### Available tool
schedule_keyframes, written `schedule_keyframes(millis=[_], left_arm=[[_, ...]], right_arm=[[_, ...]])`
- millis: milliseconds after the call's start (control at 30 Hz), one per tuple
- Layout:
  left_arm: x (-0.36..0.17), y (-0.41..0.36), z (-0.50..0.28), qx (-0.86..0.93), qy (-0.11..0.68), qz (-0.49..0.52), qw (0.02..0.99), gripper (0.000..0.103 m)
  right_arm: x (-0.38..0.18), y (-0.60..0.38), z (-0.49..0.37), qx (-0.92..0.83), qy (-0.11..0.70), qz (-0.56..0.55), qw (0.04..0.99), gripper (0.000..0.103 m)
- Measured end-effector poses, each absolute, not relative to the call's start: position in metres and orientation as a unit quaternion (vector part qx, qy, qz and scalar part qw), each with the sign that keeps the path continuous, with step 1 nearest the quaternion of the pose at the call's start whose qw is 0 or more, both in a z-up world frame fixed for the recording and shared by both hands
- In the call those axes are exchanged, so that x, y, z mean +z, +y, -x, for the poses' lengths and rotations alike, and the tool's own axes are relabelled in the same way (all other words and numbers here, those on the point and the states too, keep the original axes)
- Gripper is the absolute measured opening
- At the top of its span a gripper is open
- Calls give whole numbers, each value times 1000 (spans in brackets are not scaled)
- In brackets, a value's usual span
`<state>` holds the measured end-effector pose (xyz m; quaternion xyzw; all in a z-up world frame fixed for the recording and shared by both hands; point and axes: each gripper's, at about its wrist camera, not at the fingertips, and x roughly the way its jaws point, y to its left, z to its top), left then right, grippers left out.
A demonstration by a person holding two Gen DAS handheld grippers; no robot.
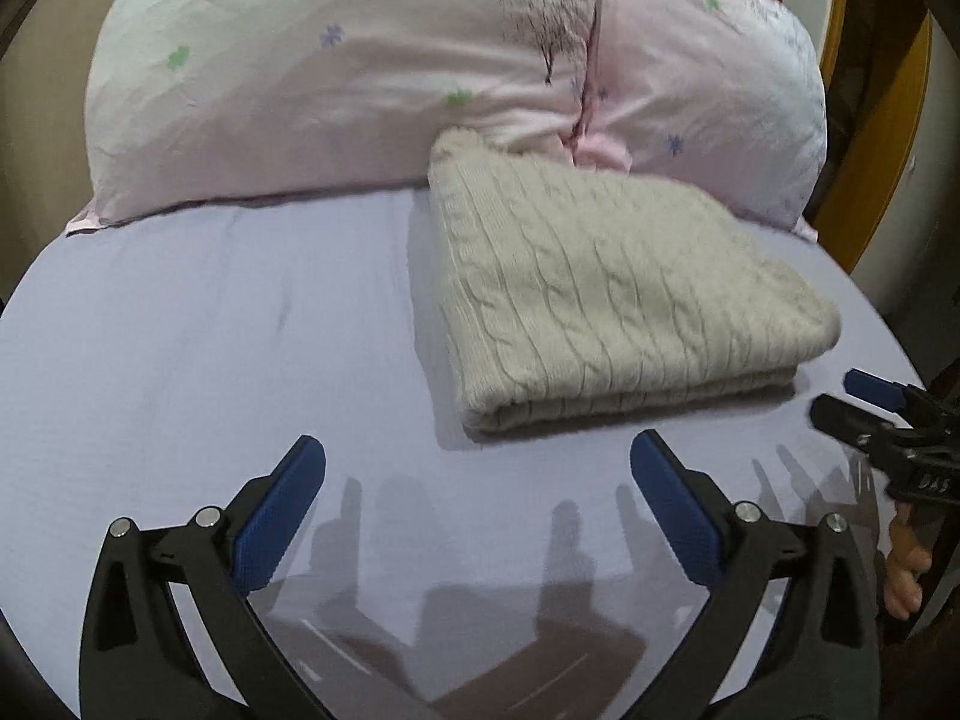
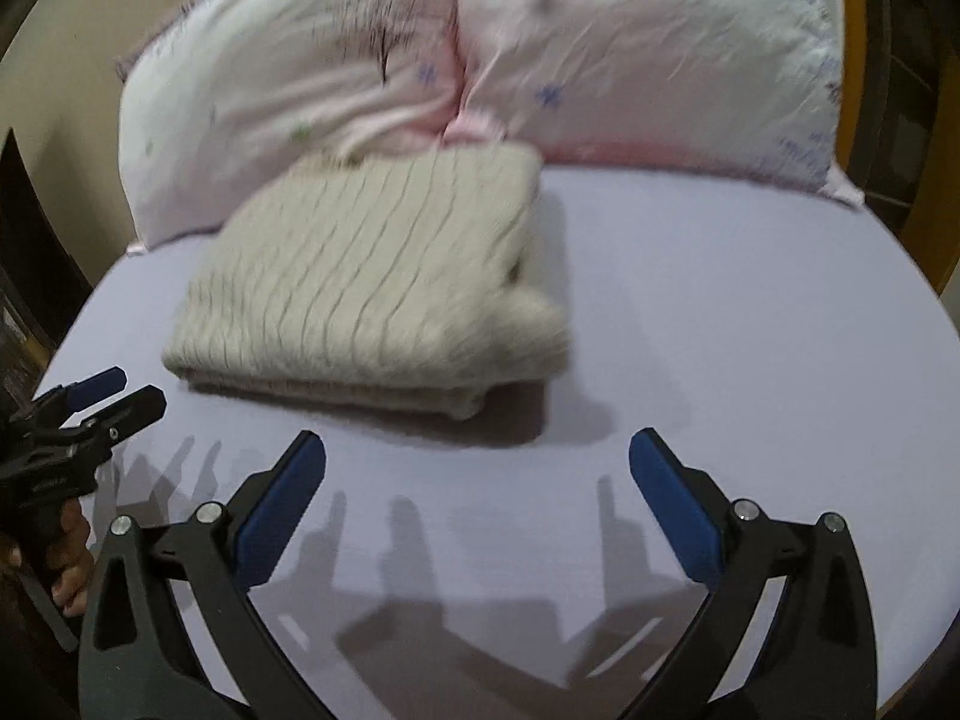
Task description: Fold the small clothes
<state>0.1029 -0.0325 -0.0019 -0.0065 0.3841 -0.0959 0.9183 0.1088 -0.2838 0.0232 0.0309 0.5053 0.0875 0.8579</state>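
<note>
Sweater [image 1: 600,294] folded on bed sheet [image 1: 210,330], touching pillow [image 1: 336,72]; left claw [image 1: 477,456], right claw [image 2: 477,456] both released, empty.

Both wrist views facing folded sweater [image 1: 606,294]

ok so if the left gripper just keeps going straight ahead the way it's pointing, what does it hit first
Probably the folded cream sweater. The left gripper hangs open over the lavender sheet, jaws apart, and the sweater's near folded edge lies ahead, slightly right of centre. Depth is unclear; pointing lower, it would meet the sheet first.
</note>
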Motion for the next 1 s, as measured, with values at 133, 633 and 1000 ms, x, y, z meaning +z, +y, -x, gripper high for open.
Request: schedule_keyframes(millis=[133,633,1000], left_arm=[[-12,-40,-110,-76,419,-23,905,102],[-21,-45,-117,-60,442,-48,894,102],[-21,-45,-117,-60,442,-48,894,102]], right_arm=[[8,-261,-115,81,521,-1,850,101],[-2,-244,-116,60,538,33,840,101],[-3,-244,-116,59,539,33,840,101]])
